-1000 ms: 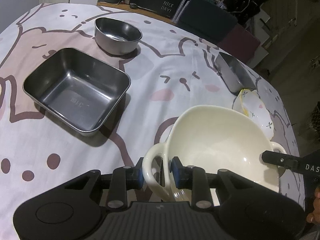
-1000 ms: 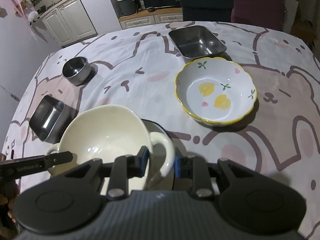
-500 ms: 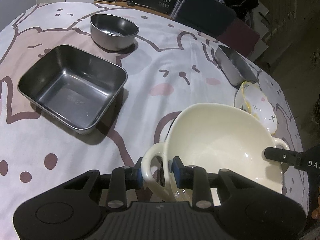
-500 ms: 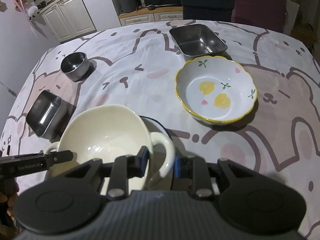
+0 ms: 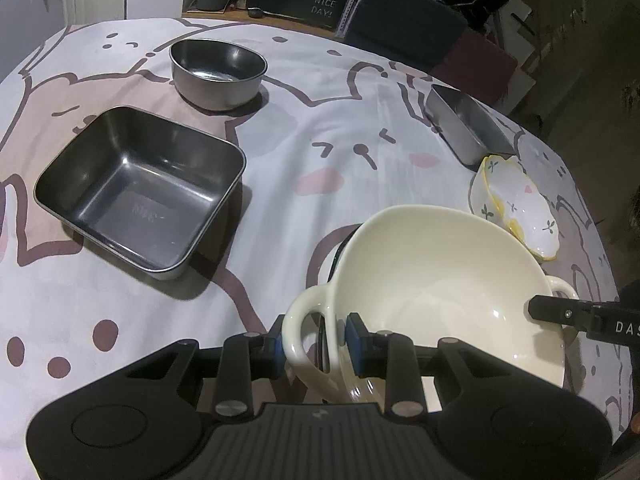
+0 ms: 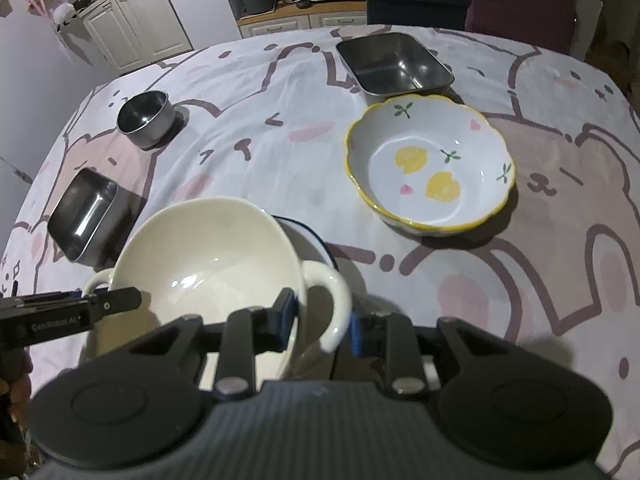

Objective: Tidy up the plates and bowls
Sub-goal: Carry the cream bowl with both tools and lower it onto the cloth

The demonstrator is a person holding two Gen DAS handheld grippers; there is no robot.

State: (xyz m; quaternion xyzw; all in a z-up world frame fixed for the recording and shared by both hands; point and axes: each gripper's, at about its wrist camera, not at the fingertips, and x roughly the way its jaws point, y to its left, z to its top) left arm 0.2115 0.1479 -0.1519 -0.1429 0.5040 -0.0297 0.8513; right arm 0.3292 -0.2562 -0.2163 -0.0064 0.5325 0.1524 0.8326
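A cream two-handled bowl [image 5: 432,280] is held between both grippers, above a dark-rimmed plate [image 6: 312,240] that it mostly hides. My left gripper [image 5: 314,350] is shut on the bowl's left handle. My right gripper [image 6: 320,320] is shut on the bowl's right handle; the bowl also shows in the right wrist view [image 6: 208,256]. A white bowl with yellow rim and fruit print [image 6: 430,170] sits right of it on the table.
A large square steel pan [image 5: 140,192] and a round steel bowl [image 5: 218,72] stand at the left. A second square steel pan [image 6: 394,64] stands behind the printed bowl. Cabinets and chairs lie beyond the far table edge.
Both grippers have kept their hold on the handles. The bowl has shifted slightly with them; the steel pans look a little closer in both views.
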